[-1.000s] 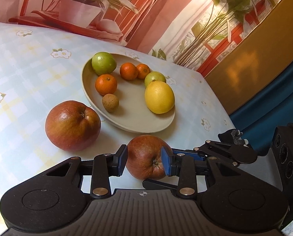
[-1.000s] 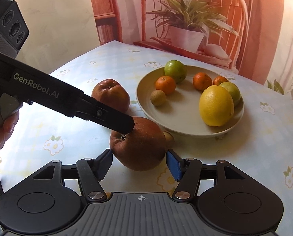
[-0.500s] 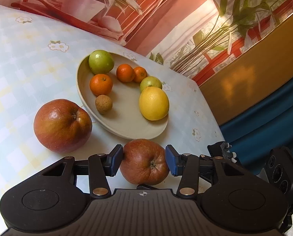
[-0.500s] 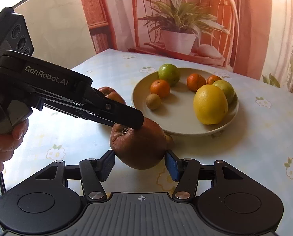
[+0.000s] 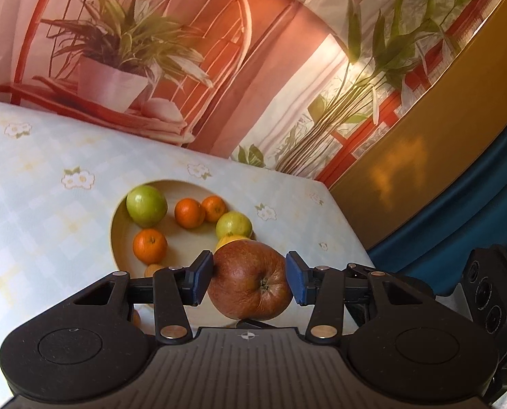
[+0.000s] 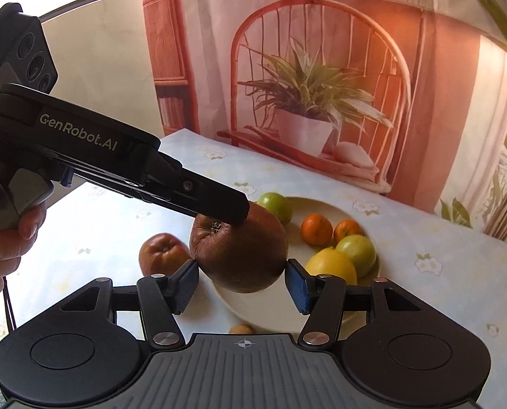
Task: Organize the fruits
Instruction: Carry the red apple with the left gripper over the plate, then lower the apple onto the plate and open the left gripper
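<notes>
A brown-red apple (image 5: pixel 250 281) is lifted off the table between both grippers. My left gripper (image 5: pixel 249 278) has a pad against each side of it. My right gripper (image 6: pixel 241 281) also closes on the same apple (image 6: pixel 240 252) from another side; the left gripper's fingers (image 6: pixel 216 204) show there, lying over the apple's top. Behind and below it is the beige plate (image 5: pixel 117 238) with a green apple (image 5: pixel 147 203), oranges (image 5: pixel 189 213) and a lemon (image 6: pixel 332 267). A second red apple (image 6: pixel 163 254) lies on the table, left of the plate.
A small brown fruit (image 6: pixel 241 329) lies on the table by the plate's near rim. The table has a pale flowered cloth (image 5: pixel 42 177). A printed backdrop with a chair and potted plant (image 6: pixel 304 109) stands behind. The table's right edge (image 5: pixel 349 231) drops off to blue fabric.
The apple has risen from the table with both grippers on it, and now hangs in front of the plate. The left view has tilted upward; the second apple has left it.
</notes>
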